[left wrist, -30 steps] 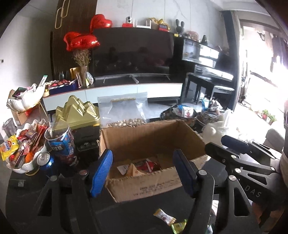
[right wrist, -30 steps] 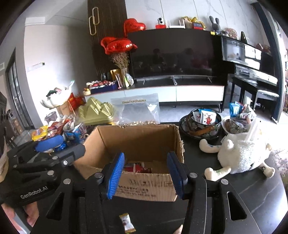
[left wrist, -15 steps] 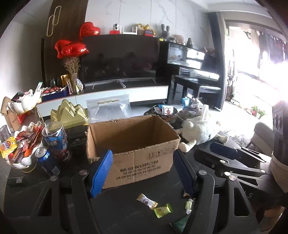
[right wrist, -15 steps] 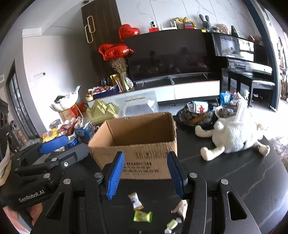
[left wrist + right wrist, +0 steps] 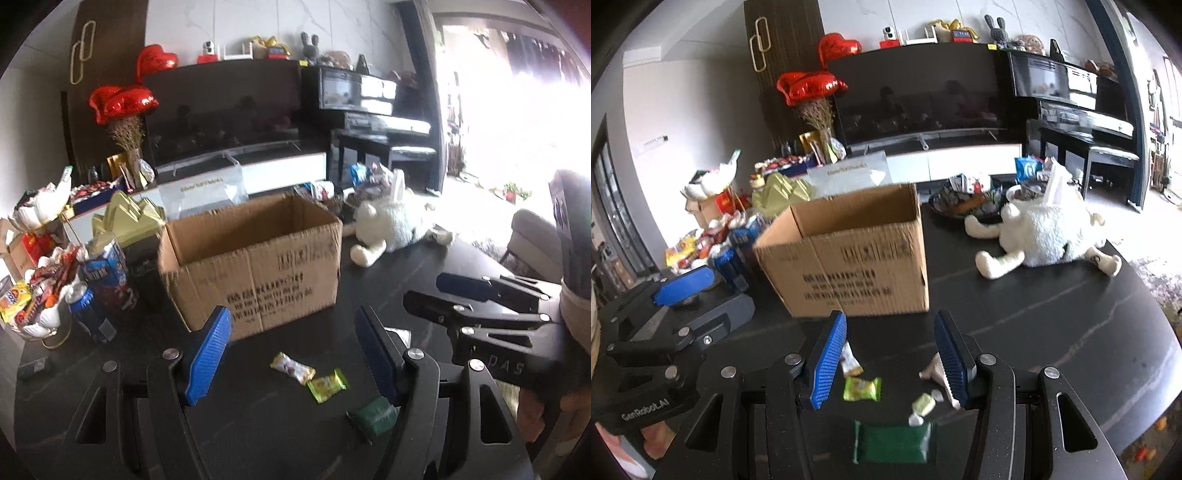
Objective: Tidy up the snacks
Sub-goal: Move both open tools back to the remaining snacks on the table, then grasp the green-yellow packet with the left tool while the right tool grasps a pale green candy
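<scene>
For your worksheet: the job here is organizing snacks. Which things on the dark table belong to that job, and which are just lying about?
Belongs to the job:
cardboard box
loose wrapped candy
green packet
snack bowl
left claw, open
right claw, open

Just lying about:
plush sheep
heart balloons
TV
piano

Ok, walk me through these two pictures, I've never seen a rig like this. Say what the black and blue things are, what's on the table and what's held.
No robot: a person holds a handheld gripper in each hand, with a camera looking along its blue fingers. One picture is from the left gripper, the other from the right gripper. Both are open and hold nothing. On the dark table stands a cardboard box; before it lie loose wrapped snacks, such as a green packet, and a white plush toy to the right.
</scene>
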`<state>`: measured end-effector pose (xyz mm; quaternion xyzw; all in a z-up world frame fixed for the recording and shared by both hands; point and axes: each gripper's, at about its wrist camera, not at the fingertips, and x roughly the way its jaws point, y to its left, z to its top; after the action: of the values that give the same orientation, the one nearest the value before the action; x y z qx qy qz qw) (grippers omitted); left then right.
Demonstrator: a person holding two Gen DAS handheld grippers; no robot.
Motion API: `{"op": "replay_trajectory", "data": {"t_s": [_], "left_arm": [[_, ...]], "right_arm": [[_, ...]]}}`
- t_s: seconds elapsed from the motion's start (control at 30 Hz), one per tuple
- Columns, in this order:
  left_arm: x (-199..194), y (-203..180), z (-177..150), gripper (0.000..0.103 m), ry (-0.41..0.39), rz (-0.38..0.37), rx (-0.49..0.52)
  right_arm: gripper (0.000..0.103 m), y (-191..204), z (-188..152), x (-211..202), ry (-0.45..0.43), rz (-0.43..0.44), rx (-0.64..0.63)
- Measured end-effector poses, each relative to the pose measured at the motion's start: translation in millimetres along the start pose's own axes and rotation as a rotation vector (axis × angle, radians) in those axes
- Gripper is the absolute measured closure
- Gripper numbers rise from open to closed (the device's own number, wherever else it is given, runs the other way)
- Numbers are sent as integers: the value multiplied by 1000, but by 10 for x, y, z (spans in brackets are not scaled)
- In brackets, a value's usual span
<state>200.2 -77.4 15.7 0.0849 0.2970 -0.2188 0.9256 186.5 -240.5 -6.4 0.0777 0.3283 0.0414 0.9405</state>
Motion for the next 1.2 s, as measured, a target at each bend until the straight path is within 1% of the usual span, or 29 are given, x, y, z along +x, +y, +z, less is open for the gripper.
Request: {"op": "replay_trajectory", "data": {"t_s": [0.33, 0.5, 0.7, 0.77, 0.9, 1.03, 1.2], "left_arm": [[182, -82, -368, 34, 58, -34, 75], [324, -108, -502, 34, 100, -68, 96], [554, -174, -629, 34, 183, -133, 152], [617, -189, -659, 34, 197, -139, 165], [755, -203, -707, 34, 231, -176, 195], [880, -222, -757, 35, 257, -197, 207], [1035, -236, -833, 41, 294, -230, 224]], "right_arm": [[52, -9, -407, 188, 105, 1, 13], [52, -33, -559, 305, 149, -11, 7], [52, -98, -672, 424, 184, -20, 27], [52, -115, -692, 468, 194, -27, 31], [52, -133, -746, 569, 214, -44, 26], [52, -169, -788, 656, 234, -43, 34], [52, -204, -842, 770, 258, -40, 48]]}}
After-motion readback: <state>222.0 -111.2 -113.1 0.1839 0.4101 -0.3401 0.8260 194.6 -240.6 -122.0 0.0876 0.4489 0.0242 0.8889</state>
